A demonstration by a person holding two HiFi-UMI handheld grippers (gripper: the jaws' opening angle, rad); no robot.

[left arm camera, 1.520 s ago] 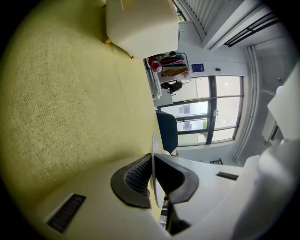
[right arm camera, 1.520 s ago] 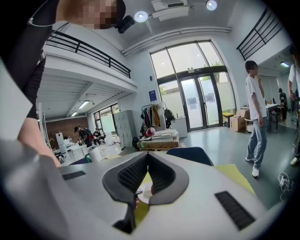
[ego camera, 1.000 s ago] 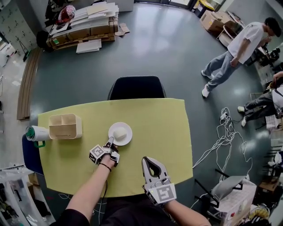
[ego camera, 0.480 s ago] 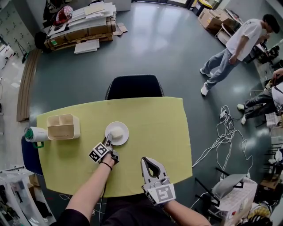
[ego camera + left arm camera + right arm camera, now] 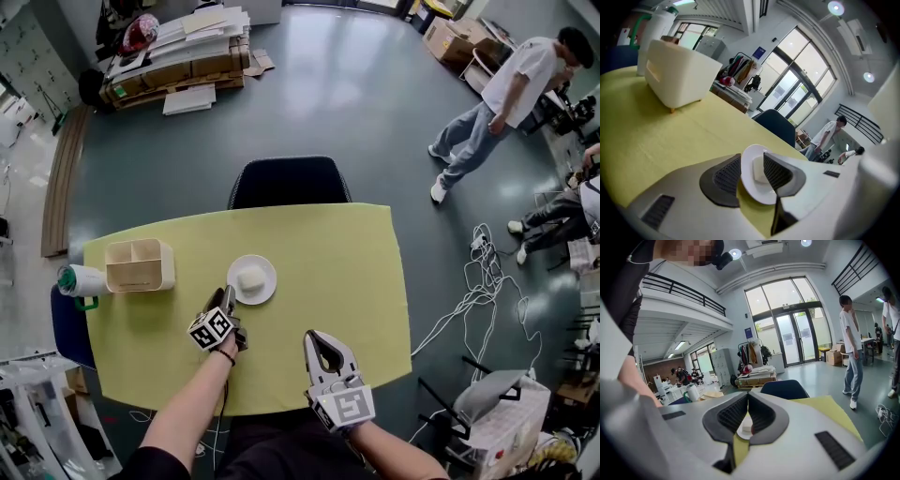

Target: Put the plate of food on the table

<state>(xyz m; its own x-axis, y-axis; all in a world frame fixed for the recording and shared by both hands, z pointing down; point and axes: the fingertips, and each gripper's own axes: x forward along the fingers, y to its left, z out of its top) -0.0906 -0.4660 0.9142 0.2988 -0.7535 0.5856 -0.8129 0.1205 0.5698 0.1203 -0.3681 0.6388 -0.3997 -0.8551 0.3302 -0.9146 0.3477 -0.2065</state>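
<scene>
A small white plate (image 5: 252, 279) with a pale block of food (image 5: 250, 277) rests on the yellow table (image 5: 328, 272), left of its middle. My left gripper (image 5: 228, 299) lies just in front of the plate and is open, its pads apart from the rim. In the left gripper view the plate (image 5: 757, 187) and food (image 5: 758, 171) show through the gap between the fingers (image 5: 726, 176). My right gripper (image 5: 317, 337) hovers at the near table edge, shut and empty. In the right gripper view its jaws meet at the tips (image 5: 747, 395).
A beige two-compartment box (image 5: 139, 265) and a white bottle with a green cap (image 5: 82, 280) stand at the table's left end. A dark chair (image 5: 289, 182) sits behind the table. A person (image 5: 497, 103) walks at the far right, with cables (image 5: 473, 281) on the floor.
My left gripper has opened, let go of the plate's rim and drawn back toward me. The plate stays on the table. The right gripper has hardly moved.
</scene>
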